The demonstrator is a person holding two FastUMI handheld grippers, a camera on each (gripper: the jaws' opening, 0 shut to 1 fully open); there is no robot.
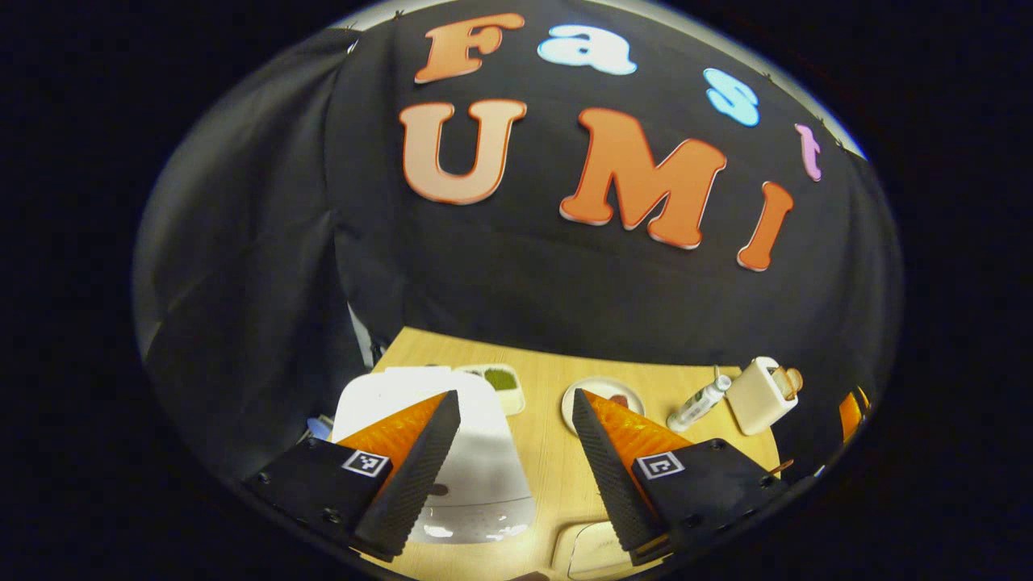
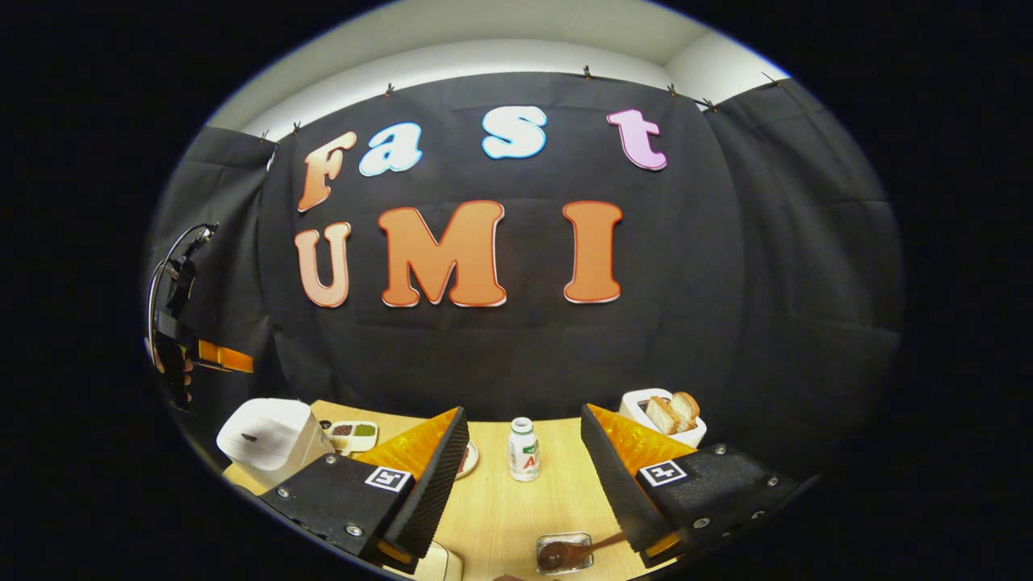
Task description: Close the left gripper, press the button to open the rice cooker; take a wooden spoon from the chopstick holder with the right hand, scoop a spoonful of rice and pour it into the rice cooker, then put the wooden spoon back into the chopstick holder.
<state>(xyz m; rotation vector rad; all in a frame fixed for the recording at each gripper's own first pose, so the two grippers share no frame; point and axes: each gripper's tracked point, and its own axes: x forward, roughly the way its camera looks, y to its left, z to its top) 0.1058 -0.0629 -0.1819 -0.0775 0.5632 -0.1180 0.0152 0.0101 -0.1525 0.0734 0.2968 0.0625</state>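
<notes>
The white rice cooker [image 1: 476, 476] sits low at the left of the left gripper view with its lid down. My left gripper [image 1: 516, 399] hangs open above the table, its left finger over the cooker's top. The cooker [image 2: 270, 440] also appears at the table's left end in the right gripper view. There my right gripper [image 2: 524, 413] stands open with nothing between its fingers. Low in front of it, the brown wooden spoon [image 2: 557, 554] rests in a small clear holder [image 2: 583, 539], handle pointing right. Far left, a hand holds the left gripper [image 2: 219, 356] above the cooker.
A divided sauce tray [image 2: 355, 434] and a small plate [image 1: 601, 395] lie behind the cooker. A white bottle [image 2: 523, 449] stands mid-table; a white toaster with bread slices [image 2: 662, 415] is at the right rear. A cream object [image 1: 593, 549] lies at the near edge.
</notes>
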